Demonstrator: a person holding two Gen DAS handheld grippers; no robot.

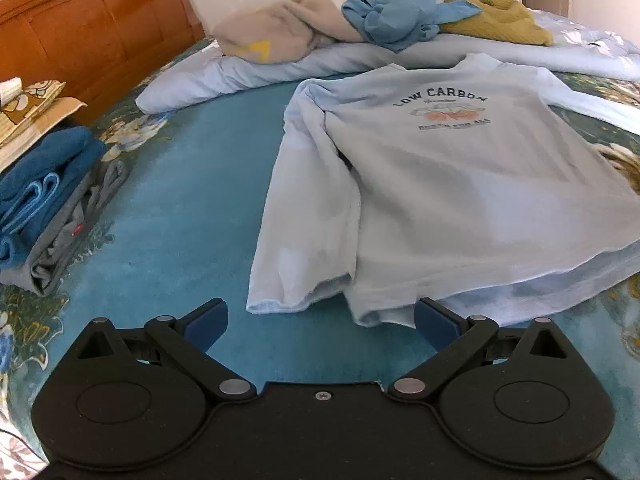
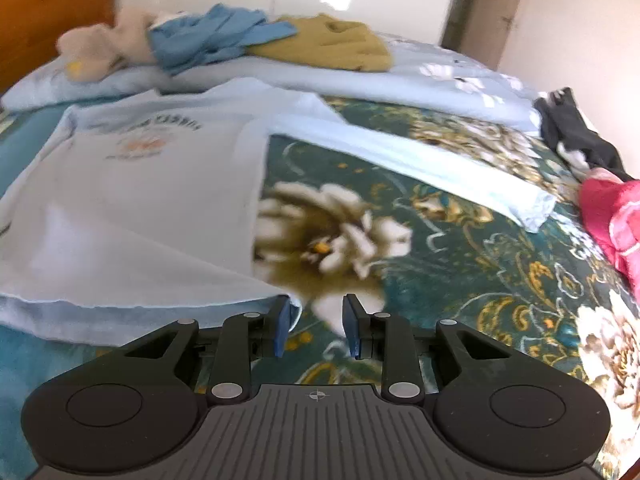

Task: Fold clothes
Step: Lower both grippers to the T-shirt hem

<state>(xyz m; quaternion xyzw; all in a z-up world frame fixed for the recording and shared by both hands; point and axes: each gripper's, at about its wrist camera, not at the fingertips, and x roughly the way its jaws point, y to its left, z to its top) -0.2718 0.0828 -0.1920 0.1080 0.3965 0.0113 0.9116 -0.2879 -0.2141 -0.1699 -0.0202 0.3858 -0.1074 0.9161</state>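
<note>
Light blue long-sleeve shirt (image 1: 460, 184) lies spread print-side up on the bed cover (image 1: 180, 208), hem nearest the grippers, collar at the far end. Left gripper (image 1: 320, 320) hangs just short of the hem, jaws spread wide, nothing between them; the near-left hem corner and the left sleeve cuff (image 1: 280, 300) sit right ahead of it. Right gripper (image 2: 316, 326) is partly open, a narrow gap, holding nothing; its left pad is just beside the near-right hem corner (image 2: 286, 298), touching or not I cannot tell. Left sleeve runs down along the body; right sleeve (image 2: 420, 164) is flung out to the right across the floral cover. Fabric looks thin, soft and light, will drape and sag, no stiffness, may slide a little on the cover; best holds judged to be hem corners, cuffs or shoulder seams, pinching both layers. Shirt is flat, not folded. Left of it, a stack of folded clothes (image 1: 52, 208), dark blue on grey. Far side: a pale blue quilt (image 1: 280, 68) carrying a beige garment (image 1: 280, 28), a blue garment (image 1: 400, 16) and a mustard garment (image 1: 500, 16), all loose and crumpled. Far right: a dark garment (image 2: 576, 136) and a pink one (image 2: 616, 216).
</note>
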